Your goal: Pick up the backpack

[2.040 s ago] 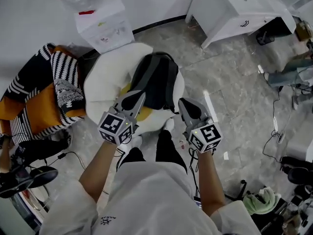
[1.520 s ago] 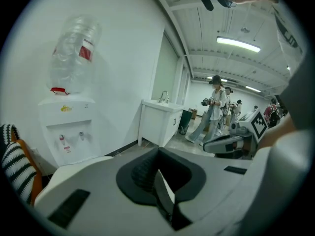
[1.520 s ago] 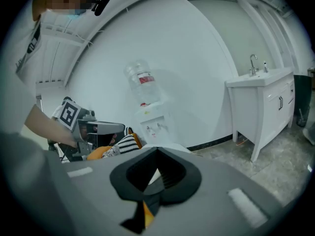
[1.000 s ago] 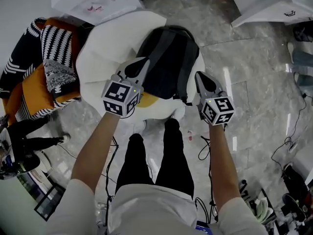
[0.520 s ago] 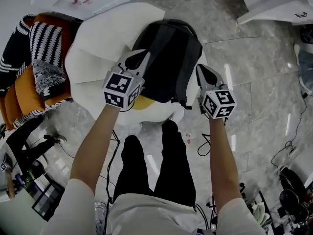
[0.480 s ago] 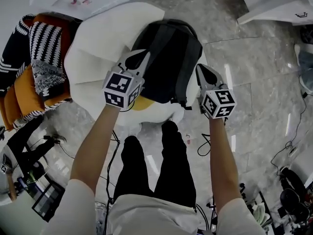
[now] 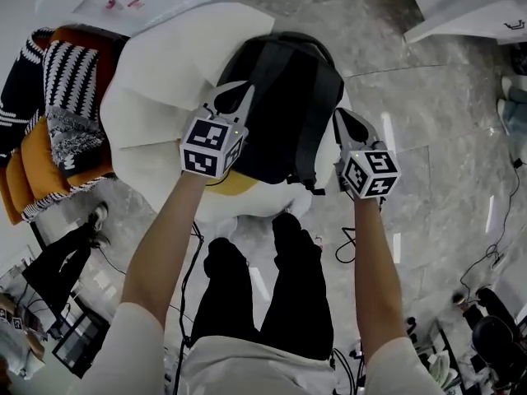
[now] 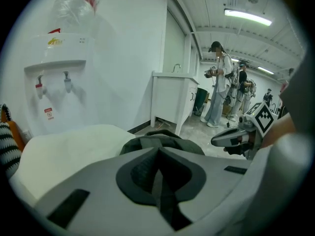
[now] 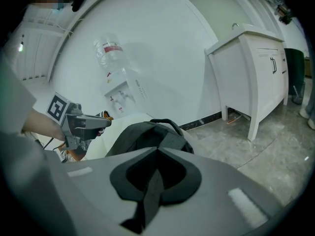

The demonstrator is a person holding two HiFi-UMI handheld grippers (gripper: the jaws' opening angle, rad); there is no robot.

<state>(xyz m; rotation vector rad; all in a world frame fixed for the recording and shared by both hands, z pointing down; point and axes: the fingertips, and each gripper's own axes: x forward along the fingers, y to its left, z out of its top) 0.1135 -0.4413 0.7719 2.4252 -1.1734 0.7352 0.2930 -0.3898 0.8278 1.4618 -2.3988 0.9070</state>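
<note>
We keep the left gripper (image 7: 233, 95) and right gripper (image 7: 343, 120) closed and empty, flanking the backpack (image 7: 284, 97) on the beanbag (image 7: 156, 105); closed jaws cannot grip, and may push it off.

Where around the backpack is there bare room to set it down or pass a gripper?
Bare: the white cushion left of the backpack, up to the striped blanket; and the grey floor to its right, towards the white cabinet. Crowded: below, by the person's legs, with cables; the left gripper and right gripper flank the backpack closely.
</note>
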